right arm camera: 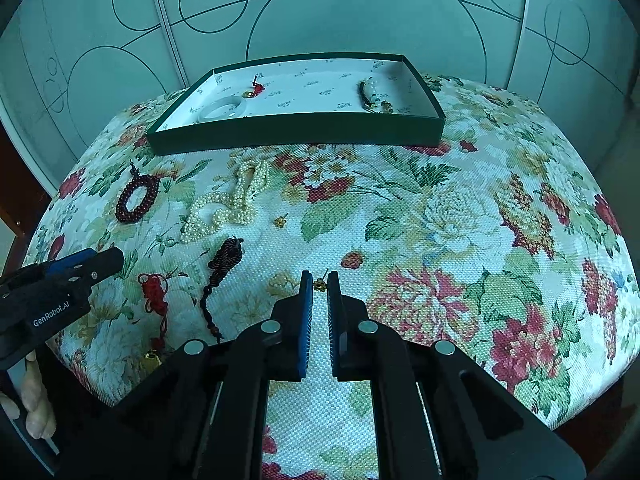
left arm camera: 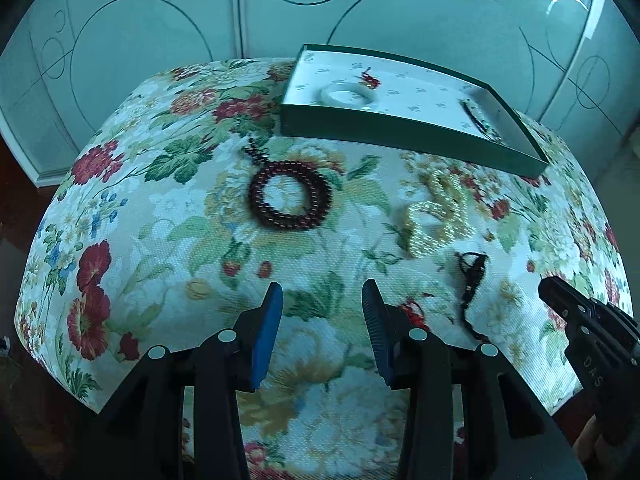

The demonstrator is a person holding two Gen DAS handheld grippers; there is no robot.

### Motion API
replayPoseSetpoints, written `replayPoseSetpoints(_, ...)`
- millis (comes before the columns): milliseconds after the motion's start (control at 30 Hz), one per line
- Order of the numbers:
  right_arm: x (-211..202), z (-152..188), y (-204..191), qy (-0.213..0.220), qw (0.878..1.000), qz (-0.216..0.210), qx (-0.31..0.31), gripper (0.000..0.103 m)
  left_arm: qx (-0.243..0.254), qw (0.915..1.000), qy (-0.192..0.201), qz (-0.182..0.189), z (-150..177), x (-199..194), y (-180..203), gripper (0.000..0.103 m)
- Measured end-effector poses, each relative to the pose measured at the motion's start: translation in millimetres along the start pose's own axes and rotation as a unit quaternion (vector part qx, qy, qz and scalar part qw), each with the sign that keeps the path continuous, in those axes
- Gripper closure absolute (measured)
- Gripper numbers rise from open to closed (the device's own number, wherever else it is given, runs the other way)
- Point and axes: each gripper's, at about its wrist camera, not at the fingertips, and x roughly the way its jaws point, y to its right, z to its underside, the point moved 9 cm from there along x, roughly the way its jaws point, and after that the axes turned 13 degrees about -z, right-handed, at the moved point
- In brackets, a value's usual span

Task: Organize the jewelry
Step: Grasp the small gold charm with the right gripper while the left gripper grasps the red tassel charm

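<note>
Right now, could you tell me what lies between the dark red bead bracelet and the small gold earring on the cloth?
The heaped pearl necklace lies between the dark red bead bracelet and the small gold earring, as the right wrist view shows.

Gold charm point(right arm camera: 149, 360) half behind tool

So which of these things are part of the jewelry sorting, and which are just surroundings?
Part of the job:
- green tray
- dark red bead bracelet
- pearl strand
- dark braided tassel
- red knot charm
- loose gold earring
- small gold earring pinched in the right gripper

Just surroundings:
- floral cloth
- patterned cabinet doors
</note>
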Motion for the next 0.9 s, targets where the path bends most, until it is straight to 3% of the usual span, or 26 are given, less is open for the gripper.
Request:
replayPoseSetpoints(733, -18.5, 16.8, 23.7, 0.008, 1.000, -0.009, 0.022, 0.096, 0.034, 0.9992, -0.018, 0.005, 19.2, 3.0, 44.7, 0.062)
replayPoseSetpoints(867, -18.0, 16.6, 24.7, 0.009, 1.000, -0.010, 0.025, 0.096, 0.048, 0.9988, 0.002, -0.009, 18.3, 2.8, 45.4, 0.088)
replayPoseSetpoints(900, -17.8, 16.6, 24.7, 0.009, 1.000, -0.010, 0.026, 0.096, 0.046, 0.9989, 0.003, -0.010, 17.8, 3.0, 44.5, 0.090)
